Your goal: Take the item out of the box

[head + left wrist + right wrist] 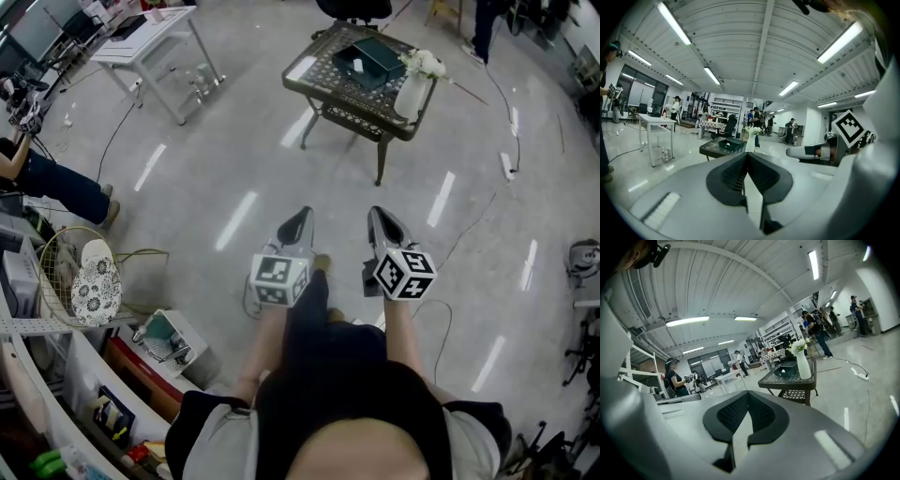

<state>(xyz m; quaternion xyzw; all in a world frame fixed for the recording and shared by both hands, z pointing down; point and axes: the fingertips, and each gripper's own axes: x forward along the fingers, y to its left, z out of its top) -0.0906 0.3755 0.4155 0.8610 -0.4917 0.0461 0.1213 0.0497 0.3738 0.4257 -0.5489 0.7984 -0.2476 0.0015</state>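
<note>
A dark green open box with a small white item inside sits on a dark metal lattice table, beside a white vase of flowers. My left gripper and right gripper hang side by side over the bare floor, well short of the table, both shut and empty. In the left gripper view the shut jaws point at the table, box and vase in the distance. Past the shut jaws of the right gripper view stand the table, box and vase.
A white table stands at the far left. A person's legs, a wire basket and cluttered shelves line the left side. A power strip and its cable lie on the floor to the right of the lattice table.
</note>
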